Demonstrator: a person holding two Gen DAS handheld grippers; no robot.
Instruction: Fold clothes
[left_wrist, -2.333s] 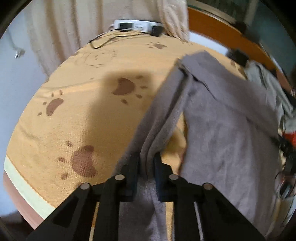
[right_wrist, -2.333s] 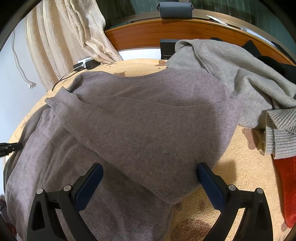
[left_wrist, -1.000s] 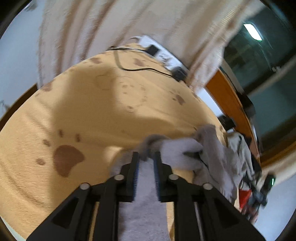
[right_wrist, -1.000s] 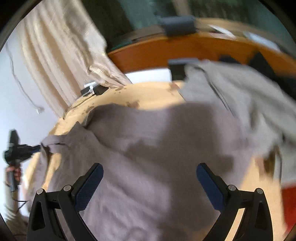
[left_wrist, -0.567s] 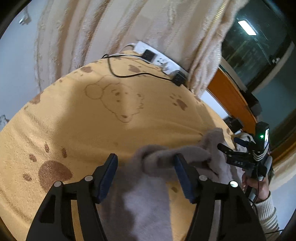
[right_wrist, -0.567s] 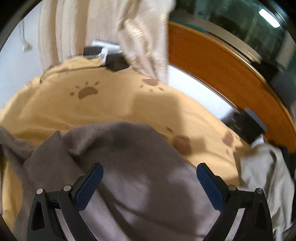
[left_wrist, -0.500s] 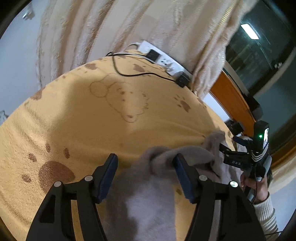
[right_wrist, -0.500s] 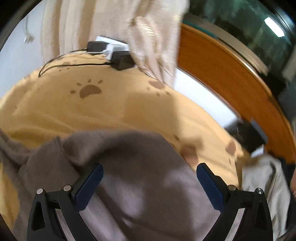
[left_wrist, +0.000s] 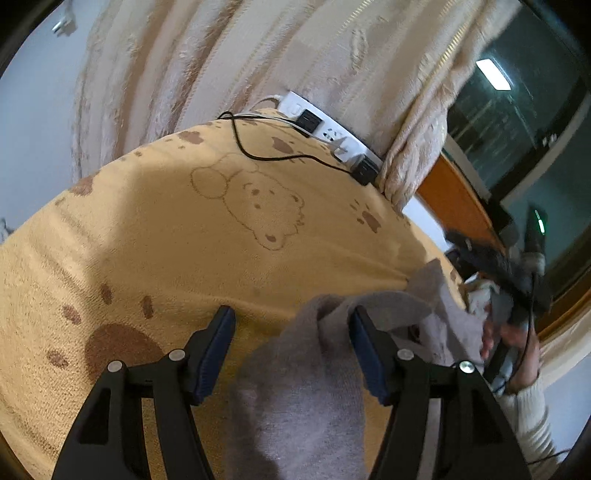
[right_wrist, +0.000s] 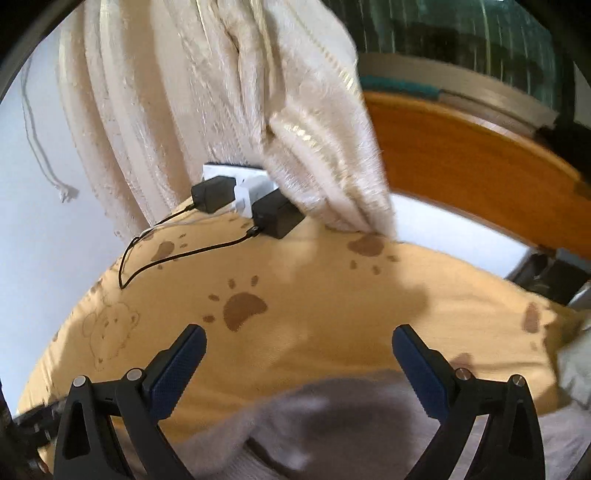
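The left gripper (left_wrist: 291, 332) has just spread wide, releasing the grey sweater (left_wrist: 303, 402); the right gripper (right_wrist: 297, 350) gapes empty.

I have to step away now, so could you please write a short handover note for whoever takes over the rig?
Left gripper: open; its fingers have just been opening and no longer pinch the grey sweater, whose bunched cloth lies between them.
Right gripper: open, empty, over the yellow blanket beyond the sweater's edge.
Things: sweater on the blanket; a power strip by the curtain.
Done: one part of the sweater brought over and released.
Left: smooth the bunched part and finish the folds.
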